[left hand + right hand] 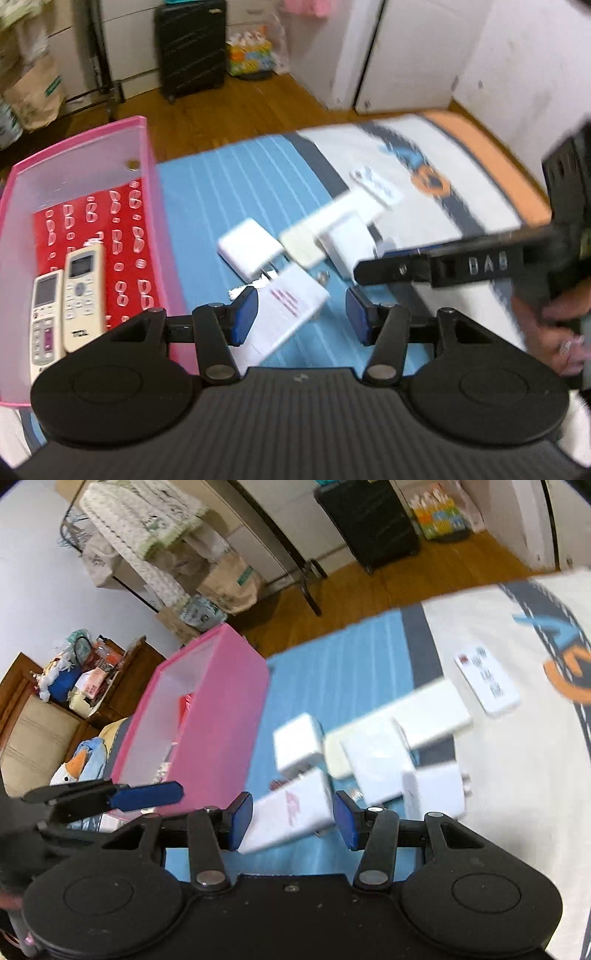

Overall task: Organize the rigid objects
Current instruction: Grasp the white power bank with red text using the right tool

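Bed cover (236, 192), blue-striped with a white, grey and orange printed part, bearing all items. Pink bin (147, 192), translucent walls, standing at the cover's edge over a red patterned sheet; inside it, two remote controls (66, 306) lie side by side, one white, one cream, screens toward the far wall. Just beside the bin on the blue stripes, a cluster of white rigid items: a square charger (249, 253) with prongs, a cream block (301, 245) touching it, a long white bar (424, 716) lying across them, and a flat white card (487, 683) farther from the bin. Nearest the cameras, a white box with red print (284, 314) lies tilted. Left gripper (301, 315): jaws wide, straddling this box without touching. Right gripper (293, 819): jaws wide, empty, over the same box.
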The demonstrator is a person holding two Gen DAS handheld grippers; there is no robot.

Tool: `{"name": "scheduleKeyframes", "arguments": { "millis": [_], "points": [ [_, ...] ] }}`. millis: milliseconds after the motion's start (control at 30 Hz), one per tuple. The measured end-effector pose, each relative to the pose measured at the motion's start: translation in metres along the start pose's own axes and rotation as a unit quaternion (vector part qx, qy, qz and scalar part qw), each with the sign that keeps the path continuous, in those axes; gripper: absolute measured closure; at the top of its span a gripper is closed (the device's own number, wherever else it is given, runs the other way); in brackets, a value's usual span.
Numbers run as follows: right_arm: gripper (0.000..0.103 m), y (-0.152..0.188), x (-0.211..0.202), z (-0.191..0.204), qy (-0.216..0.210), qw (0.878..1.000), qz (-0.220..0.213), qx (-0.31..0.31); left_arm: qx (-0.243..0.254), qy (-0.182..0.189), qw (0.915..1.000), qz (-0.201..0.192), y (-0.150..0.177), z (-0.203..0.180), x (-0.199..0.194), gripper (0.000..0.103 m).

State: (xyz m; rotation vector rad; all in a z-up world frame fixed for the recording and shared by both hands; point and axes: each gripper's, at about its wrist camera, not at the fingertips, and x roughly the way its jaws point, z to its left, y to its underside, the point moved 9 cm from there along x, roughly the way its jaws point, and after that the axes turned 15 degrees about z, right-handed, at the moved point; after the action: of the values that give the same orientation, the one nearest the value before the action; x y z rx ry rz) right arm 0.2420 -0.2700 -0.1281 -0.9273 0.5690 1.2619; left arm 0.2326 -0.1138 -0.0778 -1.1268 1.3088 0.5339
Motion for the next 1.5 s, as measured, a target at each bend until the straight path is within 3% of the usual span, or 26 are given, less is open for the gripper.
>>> {"name": "scheduleKeyframes", "arguments": {
  "millis": [233, 367, 467, 567, 700, 767, 833, 1067, 1233, 1333, 1433, 1500],
  "points": [
    [0.049, 0.004, 0.005, -0.023, -0.008, 1.0, 0.003, 0.018, 0.062, -0.04, 0.9964, 0.042, 0.003, -0.019, 0.051, 0.051],
    [0.049, 0.004, 0.007, -0.034, -0.003, 1.0, 0.003, 0.022, 0.128, -0.067, 0.985, 0.095, -0.001, -0.025, 0.083, 0.044],
    [0.049, 0.004, 0.008, -0.041, -0.008, 1.0, 0.003, 0.027, 0.147, -0.093, 0.9748, 0.139, -0.003, -0.02, 0.103, 0.041],
    [0.049, 0.007, 0.006, -0.047, -0.004, 1.0, 0.002, 0.019, 0.175, -0.135, 0.964, 0.147, -0.006, -0.013, 0.111, 0.037],
    [0.049, 0.008, 0.006, -0.051, 0.0, 1.0, 0.005, 0.006, 0.165, -0.13, 0.9637, 0.165, -0.011, -0.003, 0.12, 0.025],
    [0.049, 0.009, 0.005, -0.052, -0.003, 1.0, 0.005, 0.0, 0.131, -0.108, 0.9706, 0.171, -0.014, 0.004, 0.122, 0.024],
    [0.049, 0.011, 0.004, -0.052, -0.006, 1.0, 0.004, -0.009, 0.11, -0.082, 0.9764, 0.166, -0.014, 0.007, 0.122, 0.03],
    [0.049, 0.023, 0.002, -0.048, 0.003, 0.998, 0.008, -0.057, 0.095, -0.061, 0.9826, 0.148, -0.007, -0.001, 0.114, 0.039],
    [0.049, 0.043, 0.007, -0.04, -0.002, 0.993, 0.037, -0.111, 0.014, 0.038, 0.9888, 0.144, -0.013, -0.012, 0.111, 0.041],
    [0.049, 0.053, 0.011, -0.038, 0.001, 0.988, 0.055, -0.142, -0.049, 0.12, 0.9814, 0.141, -0.015, -0.015, 0.11, 0.042],
    [0.049, 0.064, 0.014, -0.032, -0.01, 0.985, 0.065, -0.157, -0.109, 0.2, 0.9622, 0.149, -0.011, -0.015, 0.112, 0.044],
    [0.049, 0.067, 0.015, -0.027, -0.009, 0.985, 0.061, -0.164, -0.137, 0.221, 0.9544, 0.147, -0.007, -0.014, 0.114, 0.044]
  ]
}}
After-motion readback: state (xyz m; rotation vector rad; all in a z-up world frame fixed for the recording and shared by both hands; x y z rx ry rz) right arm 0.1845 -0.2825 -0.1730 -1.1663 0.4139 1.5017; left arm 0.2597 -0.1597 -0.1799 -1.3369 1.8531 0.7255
